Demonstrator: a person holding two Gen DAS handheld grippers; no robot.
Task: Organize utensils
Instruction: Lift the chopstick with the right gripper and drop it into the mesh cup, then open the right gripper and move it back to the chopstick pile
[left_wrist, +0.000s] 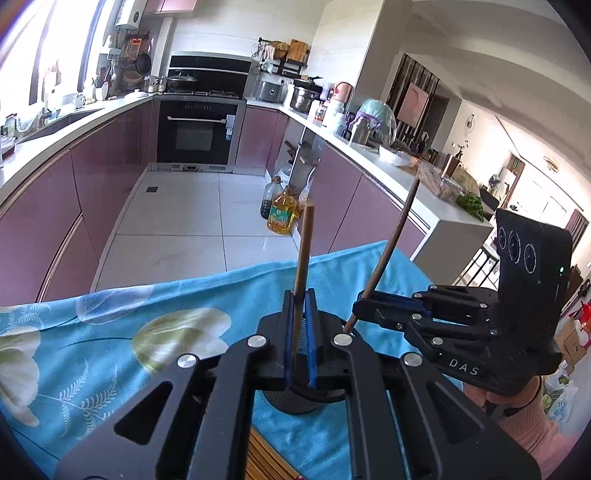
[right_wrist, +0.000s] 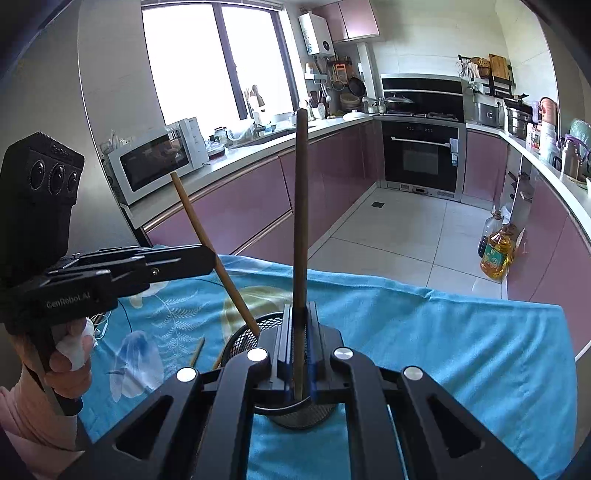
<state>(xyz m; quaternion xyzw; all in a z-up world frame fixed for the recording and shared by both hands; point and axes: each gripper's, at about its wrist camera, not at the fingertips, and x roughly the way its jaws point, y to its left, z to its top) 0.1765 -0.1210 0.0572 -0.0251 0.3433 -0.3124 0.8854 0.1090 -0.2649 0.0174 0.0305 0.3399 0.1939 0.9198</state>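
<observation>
Pitched downward over the mesh holder, with the left gripper closed on a light chopstick between its blue pads. Seen from its own camera as standing almost upright above the holder. Seen from the right wrist as leaning away from the holder to the left, pinched partway up by the left gripper, lower end dipping inside the holder's rim.

Likewise angled down above the mesh holder, the right gripper, pads pressed onto a dark chopstick rising straight up from the holder. From the left wrist, shown as the right gripper reaching in from the holder's right, nipping the dark chopstick near its lower part, the stick tilting up and to the right.

Wrapped round the left grip handle, left of the holder: a hand with white wrapping on the fingers. Below the right gripper's body, right of the holder, only a pink sleeve, cut off at the edge.

Hidden behind each gripper's black linkage: most of the holder, its base and the lower tips of both sticks. Hard to say whether the dark chopstick's tip sits inside or merely at the rim. No telling what else lies in the holder.

Beneath the holder, a blue floral cloth. Just left of the holder on the cloth, a loose chopstick, partly covered by the gripper body. In front of the holder, a strip of slatted wood, half out of frame.
</observation>
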